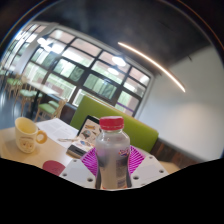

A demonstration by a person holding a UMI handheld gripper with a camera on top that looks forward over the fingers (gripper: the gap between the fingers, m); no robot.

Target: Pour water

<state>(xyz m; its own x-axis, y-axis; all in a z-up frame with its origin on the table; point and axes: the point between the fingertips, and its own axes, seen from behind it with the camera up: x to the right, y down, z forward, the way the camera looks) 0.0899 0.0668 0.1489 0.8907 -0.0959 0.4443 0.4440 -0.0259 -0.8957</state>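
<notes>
The gripper holds a clear plastic water bottle with a red cap: the bottle stands upright between the two fingers, and the magenta pads sit against its sides to left and right, so the fingers appear pressed on it rather than spread wide. The bottle's lower part runs out of sight below, so whether it rests on anything cannot be told. Its wall is ribbed and see-through, and the cap is on. Beyond the fingers to the left lies a light table, and on it a pale yellow mug stands upright with its handle turned toward the bottle, well apart from the gripper. Between the mug and the bottle, a dark phone or small tablet leans propped up, and a flat white sheet or card lies on the tabletop just ahead of the left finger. Behind the table runs a green bench or sofa back. Farther back a wall of large windows fills the room's far side, and a long curved light strip crosses the white ceiling.
</notes>
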